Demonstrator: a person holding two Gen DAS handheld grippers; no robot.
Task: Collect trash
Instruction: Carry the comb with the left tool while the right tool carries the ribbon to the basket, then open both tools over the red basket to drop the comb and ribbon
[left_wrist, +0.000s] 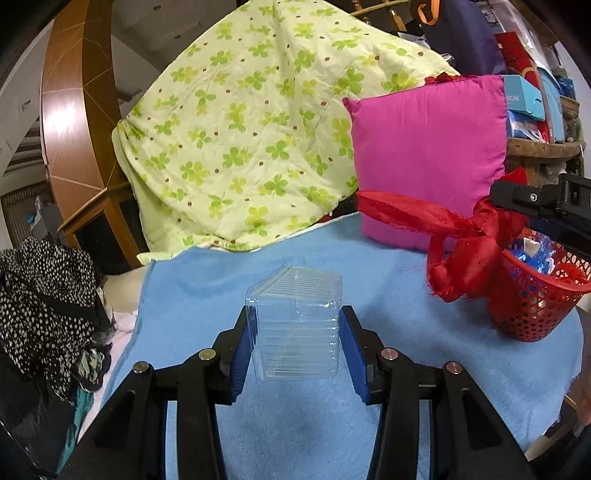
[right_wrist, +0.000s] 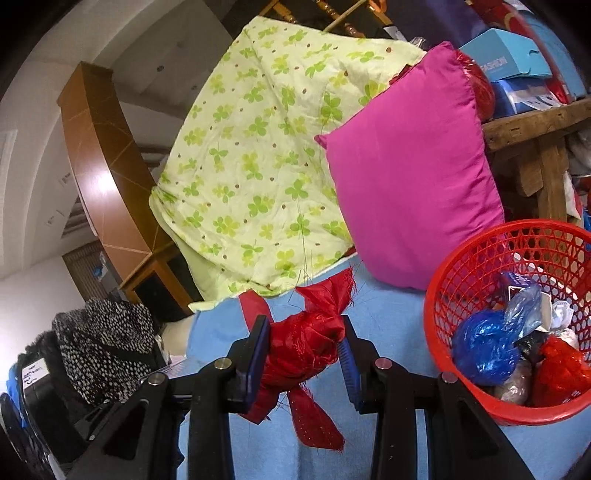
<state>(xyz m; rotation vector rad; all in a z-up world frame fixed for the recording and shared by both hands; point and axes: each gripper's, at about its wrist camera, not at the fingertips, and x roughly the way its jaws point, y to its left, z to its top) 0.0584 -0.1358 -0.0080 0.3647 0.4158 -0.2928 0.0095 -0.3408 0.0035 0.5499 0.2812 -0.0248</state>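
Now, left claw (left_wrist: 295, 332): clamped on clear plastic box (left_wrist: 295, 325)
Right claw (right_wrist: 304, 350): clamped on red ribbon wad (right_wrist: 303, 347)
Red basket (right_wrist: 480, 266): right of both claws, nearer the right one

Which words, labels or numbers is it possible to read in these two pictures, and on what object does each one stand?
"FASHION", partly cut at its start, on the light blue box on the wooden shelf.
"...ION", only the end of the word shows, on the same box in the left wrist view.
Handwriting on the white label of the dark case: too small to read.
Print on the blue packet under the box: too blurred.
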